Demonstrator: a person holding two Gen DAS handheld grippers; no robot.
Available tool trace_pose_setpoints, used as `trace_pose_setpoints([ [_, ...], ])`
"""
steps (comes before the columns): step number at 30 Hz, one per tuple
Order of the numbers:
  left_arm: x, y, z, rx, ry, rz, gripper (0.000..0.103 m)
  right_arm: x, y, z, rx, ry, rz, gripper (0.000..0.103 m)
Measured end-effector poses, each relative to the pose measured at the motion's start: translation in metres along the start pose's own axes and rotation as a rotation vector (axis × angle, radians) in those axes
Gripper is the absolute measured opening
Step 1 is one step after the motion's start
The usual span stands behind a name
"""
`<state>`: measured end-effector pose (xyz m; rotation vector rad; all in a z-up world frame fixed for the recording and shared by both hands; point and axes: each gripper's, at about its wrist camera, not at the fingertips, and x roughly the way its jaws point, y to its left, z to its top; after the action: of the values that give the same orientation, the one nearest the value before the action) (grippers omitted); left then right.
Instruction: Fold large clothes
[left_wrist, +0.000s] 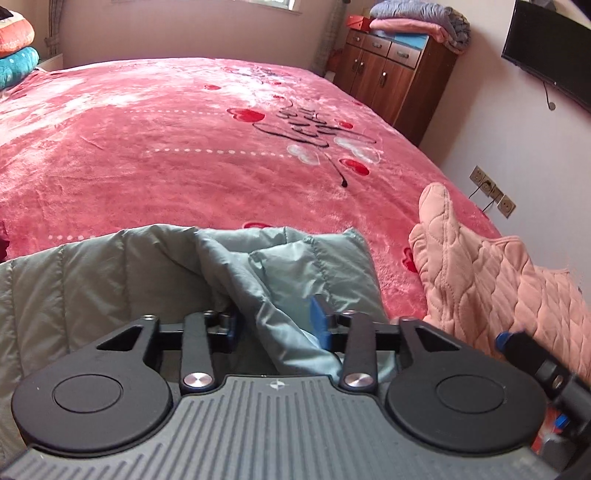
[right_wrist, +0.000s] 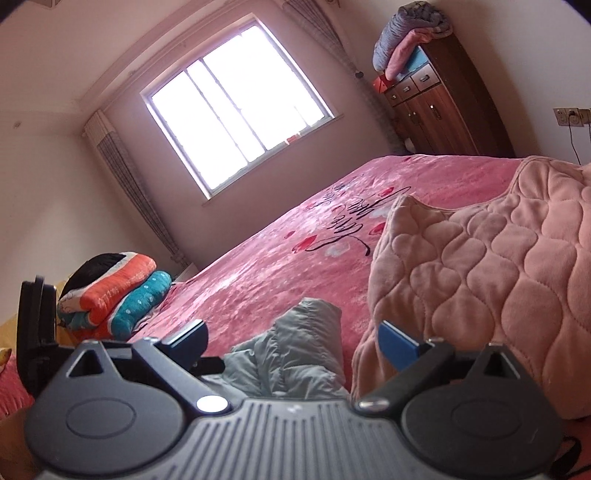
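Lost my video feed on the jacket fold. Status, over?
Left gripper open, fold of grey-green puffer jacket between its pads, unpinched. Right gripper open, empty, above jacket. Pink quilted garment beside jacket on the bed, not blocking.

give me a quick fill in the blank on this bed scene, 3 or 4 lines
1. The puffy jacket lying at the near edge of the bed is pale ____ in colour.
2. Folded bedding is stacked on top of the wooden ____.
3. The blanket covering the bed is printed with red ____.
4. The left gripper has a fold of the jacket between its ____ jaws.

Missing words: green; cabinet; hearts; open
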<state>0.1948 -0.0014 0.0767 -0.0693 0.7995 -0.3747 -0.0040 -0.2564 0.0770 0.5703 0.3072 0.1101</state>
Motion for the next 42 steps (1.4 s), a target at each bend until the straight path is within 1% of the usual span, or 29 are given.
trace_pose_setpoints([
  [2,-0.004,-0.003,0.005,0.001,-0.017,-0.004,0.055,0.002,0.005,-0.002,-0.033,0.017,0.013,0.098],
  [4,-0.008,-0.006,0.011,0.011,-0.03,-0.004,0.063,0.005,0.01,-0.005,-0.068,0.037,0.022,0.098],
  [5,-0.011,-0.006,0.013,0.016,-0.035,-0.004,0.065,0.007,0.013,-0.007,-0.086,0.049,0.026,0.098],
  [7,-0.013,-0.006,0.017,0.019,-0.034,-0.012,0.074,0.01,0.018,-0.011,-0.124,0.069,0.032,0.098],
  [9,-0.018,-0.007,0.019,0.022,-0.035,-0.013,0.075,0.013,0.023,-0.015,-0.155,0.087,0.043,0.098],
  [13,-0.022,-0.013,0.018,0.046,-0.02,-0.045,0.085,0.017,0.031,-0.021,-0.215,0.107,0.049,0.098],
  [16,-0.021,-0.017,0.016,0.063,-0.014,-0.058,0.085,0.019,0.036,-0.027,-0.229,0.136,0.093,0.098],
  [19,-0.023,-0.02,0.013,0.067,-0.014,-0.075,0.085,0.022,0.045,-0.034,-0.282,0.149,0.117,0.098],
  [23,-0.022,-0.017,0.012,0.063,-0.018,-0.074,0.085,0.025,0.055,-0.039,-0.3,0.168,0.194,0.098],
  [27,-0.022,-0.006,0.015,0.039,-0.029,-0.058,0.085,0.024,0.068,-0.047,-0.366,0.187,0.246,0.098],
  [28,-0.021,-0.004,0.016,0.03,-0.027,-0.06,0.085,0.025,0.071,-0.05,-0.381,0.191,0.245,0.098],
  [31,-0.026,-0.003,0.013,0.033,-0.033,-0.064,0.085,0.032,0.075,-0.057,-0.433,0.202,0.178,0.096],
  [33,-0.034,0.0,0.009,0.025,-0.045,-0.073,0.086,0.036,0.07,-0.057,-0.427,0.203,0.153,0.093],
  [34,-0.04,0.003,0.007,0.02,-0.055,-0.078,0.088,0.038,0.068,-0.056,-0.418,0.202,0.145,0.093],
  [35,-0.046,0.006,0.003,0.018,-0.065,-0.079,0.089,0.041,0.065,-0.055,-0.406,0.198,0.136,0.09],
  [37,-0.058,0.016,-0.007,0.015,-0.082,-0.067,0.094,0.048,0.058,-0.052,-0.375,0.193,0.116,0.077],
  [39,-0.068,0.026,-0.017,0.005,-0.091,-0.044,0.094,0.055,0.049,-0.048,-0.315,0.211,0.112,0.05],
  [40,-0.072,0.033,-0.023,-0.005,-0.092,-0.026,0.094,0.059,0.044,-0.047,-0.284,0.222,0.113,0.044],
  [42,-0.078,0.046,-0.037,-0.024,-0.093,0.005,0.095,0.066,0.036,-0.045,-0.234,0.23,0.108,0.021],
])
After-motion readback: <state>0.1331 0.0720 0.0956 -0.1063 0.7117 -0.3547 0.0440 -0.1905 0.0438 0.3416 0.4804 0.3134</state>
